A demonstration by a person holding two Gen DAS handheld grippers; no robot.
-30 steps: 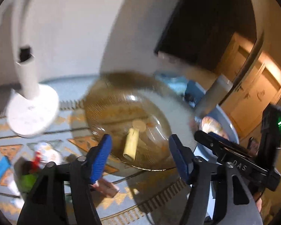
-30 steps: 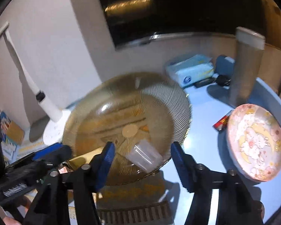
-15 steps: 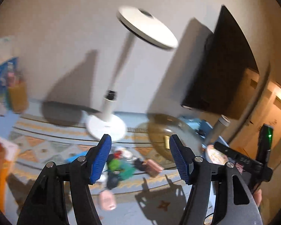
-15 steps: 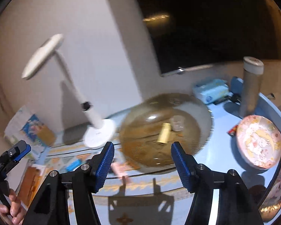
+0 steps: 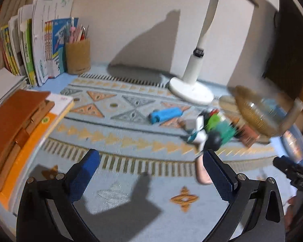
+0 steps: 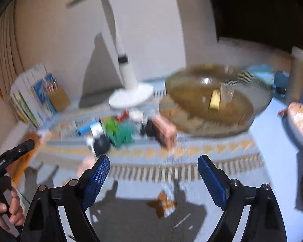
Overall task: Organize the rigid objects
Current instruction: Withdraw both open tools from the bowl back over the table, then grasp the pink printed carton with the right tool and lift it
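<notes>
Motion blur smears the heap of small toys on the patterned mat, so its single pieces cannot be told apart beyond green, white and black shapes. The amber glass bowl is blurred too and partly cut by the dark edge of the left view; in the right view its contents show only as a yellowish block and a clear cup. The lamp loses its head at the top edge. A pink thing sits half hidden behind the left gripper's finger. The patterned plate runs off the right edge.
</notes>
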